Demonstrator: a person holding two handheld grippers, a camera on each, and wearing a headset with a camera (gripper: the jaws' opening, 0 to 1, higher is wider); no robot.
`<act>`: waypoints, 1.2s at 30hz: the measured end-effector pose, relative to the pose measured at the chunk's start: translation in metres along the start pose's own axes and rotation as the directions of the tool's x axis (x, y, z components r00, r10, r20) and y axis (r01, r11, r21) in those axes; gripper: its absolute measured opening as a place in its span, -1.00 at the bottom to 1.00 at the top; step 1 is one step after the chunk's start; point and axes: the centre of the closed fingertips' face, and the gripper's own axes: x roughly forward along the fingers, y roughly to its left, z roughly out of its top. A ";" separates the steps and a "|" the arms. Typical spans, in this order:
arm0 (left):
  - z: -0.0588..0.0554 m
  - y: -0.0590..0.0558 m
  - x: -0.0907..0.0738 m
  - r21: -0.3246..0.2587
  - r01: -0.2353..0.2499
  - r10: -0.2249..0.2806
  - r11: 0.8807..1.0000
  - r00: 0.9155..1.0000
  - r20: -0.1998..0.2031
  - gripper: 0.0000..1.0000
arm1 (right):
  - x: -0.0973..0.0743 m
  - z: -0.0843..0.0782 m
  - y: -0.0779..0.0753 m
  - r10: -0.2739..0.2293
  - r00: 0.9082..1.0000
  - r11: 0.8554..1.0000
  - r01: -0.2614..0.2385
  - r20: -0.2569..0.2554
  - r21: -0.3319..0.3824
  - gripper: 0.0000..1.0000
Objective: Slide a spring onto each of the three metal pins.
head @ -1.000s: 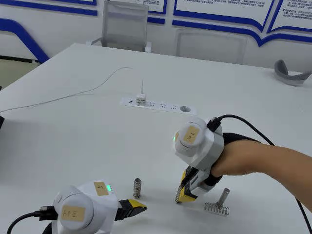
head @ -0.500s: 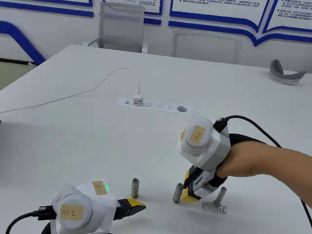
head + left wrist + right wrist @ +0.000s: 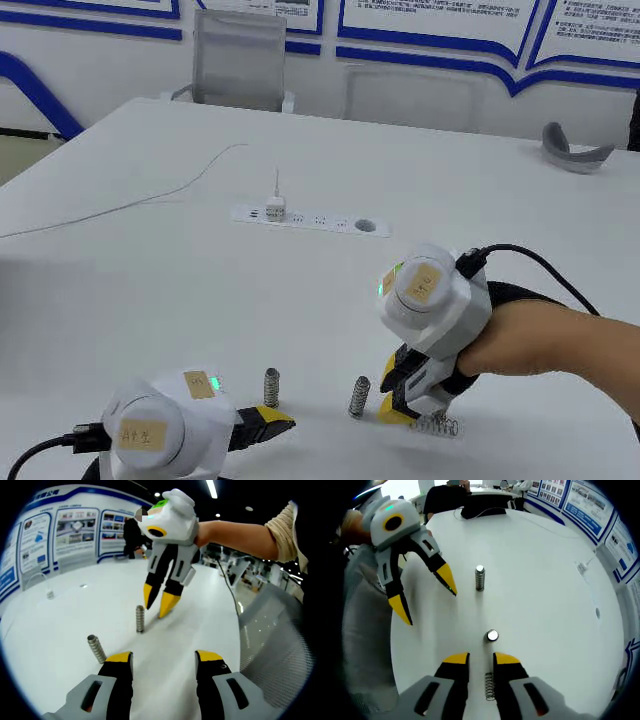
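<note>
The right gripper view looks straight down on the right pin (image 3: pixel 492 636), so it reads as a bright round cap just ahead of the right gripper (image 3: pixel 481 659). The left gripper view takes that same pin from the side: upright, wrapped in grey coils almost to its top.

The right gripper view also catches the loose spring (image 3: pixel 490 685) lying on the table (image 3: pixel 545 605) in the slot between its own jaws, behind the yellow tips. The head view places this spring flat on the table just beside those tips, on the side away from the right pin.

The right gripper's jaws stand a little apart and grasp nothing. It points tips-down, just beside the right pin, with a thin gap showing in the head view.

The left gripper (image 3: pixel 164 657) is released, jaws wide and empty. The left pin (image 3: pixel 96 648) stands just ahead of its left tip, also sheathed in coils with a shiny cap. The right pin stands further out, between the two grippers.

In the head view the right gripper's body and the forearm (image 3: pixel 560 345) cover the table behind the loose spring.

Well beyond both grippers lie a power strip (image 3: pixel 305 218) with a white plug (image 3: pixel 276 208), a thin cable (image 3: pixel 150 198), a grey band (image 3: pixel 575 150) and a chair (image 3: pixel 238 55).
</note>
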 end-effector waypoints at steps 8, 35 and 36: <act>0.001 0.000 -0.001 0.001 0.000 0.000 1.000 1.000 0.000 0.01 | -0.005 -0.005 0.007 -0.009 1.000 1.000 0.009 0.017 0.010 -0.60; 0.001 -0.002 -0.002 0.001 -0.002 0.002 1.000 1.000 0.000 0.00 | -0.020 -0.039 0.022 -0.041 0.998 0.995 0.036 0.046 0.097 -0.60; 0.002 -0.002 -0.002 0.001 -0.002 0.002 1.000 1.000 0.000 0.00 | -0.021 -0.040 0.022 -0.043 0.998 0.994 0.038 0.046 0.103 -0.60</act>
